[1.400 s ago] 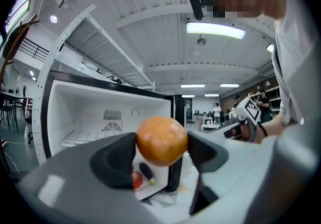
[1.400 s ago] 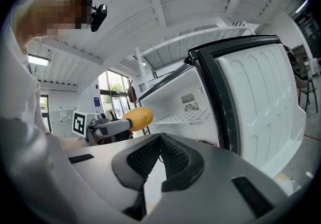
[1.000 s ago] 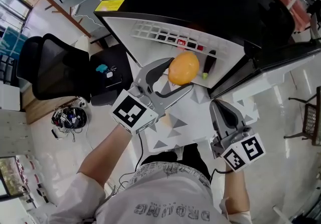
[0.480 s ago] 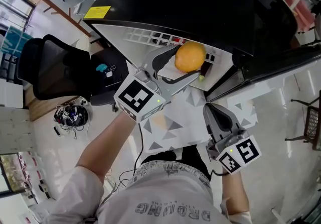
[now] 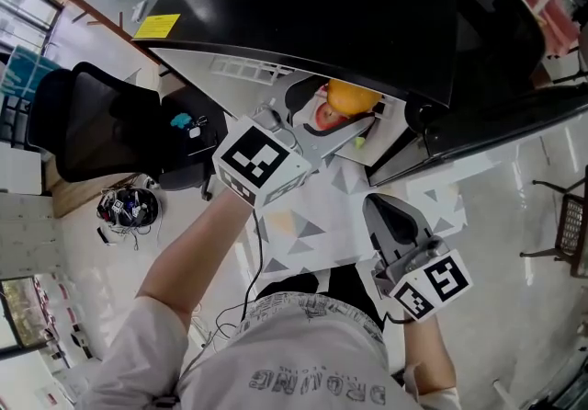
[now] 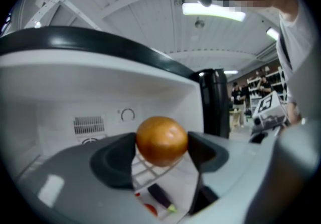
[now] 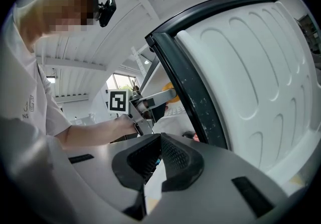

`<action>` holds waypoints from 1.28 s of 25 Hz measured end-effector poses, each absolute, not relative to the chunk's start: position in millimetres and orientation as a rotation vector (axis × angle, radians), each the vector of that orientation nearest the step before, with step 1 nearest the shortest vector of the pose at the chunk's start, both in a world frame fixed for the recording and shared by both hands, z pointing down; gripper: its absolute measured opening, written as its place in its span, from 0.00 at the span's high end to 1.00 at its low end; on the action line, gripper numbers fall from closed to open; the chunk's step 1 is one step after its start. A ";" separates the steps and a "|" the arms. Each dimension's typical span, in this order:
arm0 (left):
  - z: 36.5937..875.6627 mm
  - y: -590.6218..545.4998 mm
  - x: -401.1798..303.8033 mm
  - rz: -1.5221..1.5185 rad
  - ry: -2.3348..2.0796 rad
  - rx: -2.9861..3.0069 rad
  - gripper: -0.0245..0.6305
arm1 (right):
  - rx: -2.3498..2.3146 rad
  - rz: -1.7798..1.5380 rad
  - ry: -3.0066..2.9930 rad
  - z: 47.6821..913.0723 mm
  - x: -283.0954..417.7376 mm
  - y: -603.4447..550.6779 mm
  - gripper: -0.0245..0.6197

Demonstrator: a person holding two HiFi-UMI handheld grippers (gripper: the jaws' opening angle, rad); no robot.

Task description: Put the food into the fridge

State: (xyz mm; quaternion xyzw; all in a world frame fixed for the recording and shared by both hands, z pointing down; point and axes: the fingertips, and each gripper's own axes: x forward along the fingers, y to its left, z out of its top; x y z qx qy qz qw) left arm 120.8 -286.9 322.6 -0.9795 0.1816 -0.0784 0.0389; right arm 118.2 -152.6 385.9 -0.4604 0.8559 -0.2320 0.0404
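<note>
Left gripper view shows the left gripper (image 6: 162, 143) clamping an orange (image 6: 160, 136) inside the fridge (image 6: 75, 92); right gripper (image 7: 159, 153) closed.

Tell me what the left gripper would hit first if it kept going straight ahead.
Probably the fridge's white back wall, beyond the orange clamped between its jaws; depth is hard to judge.

Yellow label (image 5: 158, 26), on the fridge (image 5: 312, 4) top at its left corner: print too small to read. Shirt print (image 5: 317, 392), below the fridge at the lower edge of the head view: one row of outlined capitals, roughly "DRO…NG", middle letters unclear. Square black-and-white markers (image 5: 260, 163) on the cubes of the left gripper (image 5: 336, 112) and right gripper (image 5: 381, 210), in front of the fridge: coded patterns, no legible characters.
</note>
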 end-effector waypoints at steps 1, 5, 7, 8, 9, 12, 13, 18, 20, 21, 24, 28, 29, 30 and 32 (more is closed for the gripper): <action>323.8 -288.2 123.8 -0.250 0.559 -3.002 0.46 | -1.411 -0.714 2.620 386.8 120.5 -152.9 0.96; 331.4 -293.9 134.4 -0.314 0.581 -2.994 0.46 | -1.406 -0.730 2.620 391.2 127.3 -153.8 0.96; 334.1 -296.4 139.0 -0.340 0.590 -2.989 0.46 | -1.398 -0.739 2.623 393.1 128.8 -154.1 0.96; 335.2 -297.6 141.2 -0.353 0.593 -2.985 0.46 | -1.394 -0.743 2.624 393.9 129.4 -154.5 0.96; 336.3 -298.8 143.1 -0.367 0.596 -2.979 0.46 | -1.390 -0.748 2.625 394.8 129.8 -155.0 0.96; 339.3 -302.1 147.2 -0.405 0.613 -2.964 0.46 | -1.373 -0.758 2.632 396.8 129.7 -156.3 0.96; 339.7 -302.8 148.4 -0.408 0.618 -2.961 0.46 | -1.368 -0.760 2.635 397.2 129.5 -156.7 0.96; 345.6 -305.4 152.5 -0.442 0.629 -2.947 0.46 | -1.358 -0.770 2.640 401.1 131.8 -158.1 0.96; 348.0 -307.4 153.4 -0.460 0.637 -2.938 0.46 | -1.360 -0.775 2.637 402.7 133.4 -158.8 0.96; 349.1 -308.1 154.1 -0.468 0.640 -2.936 0.46 | -1.361 -0.778 2.635 403.3 134.0 -159.0 0.96; 352.9 -309.2 156.7 -0.493 0.637 -2.933 0.46 | -1.366 -0.782 2.633 405.1 135.2 -158.9 0.96; 356.2 -310.2 160.0 -0.520 0.632 -2.930 0.46 | -1.373 -0.788 2.626 406.0 136.6 -158.3 0.96; 356.6 -310.8 160.8 -0.526 0.632 -2.927 0.46 | -1.374 -0.789 2.626 406.1 137.1 -158.5 0.96; 357.1 -311.4 161.6 -0.531 0.632 -2.923 0.46 | -1.376 -0.790 2.625 406.1 137.4 -158.7 0.96; 358.5 -312.1 162.9 -0.544 0.631 -2.918 0.46 | -1.378 -0.791 2.624 406.3 137.8 -158.9 0.96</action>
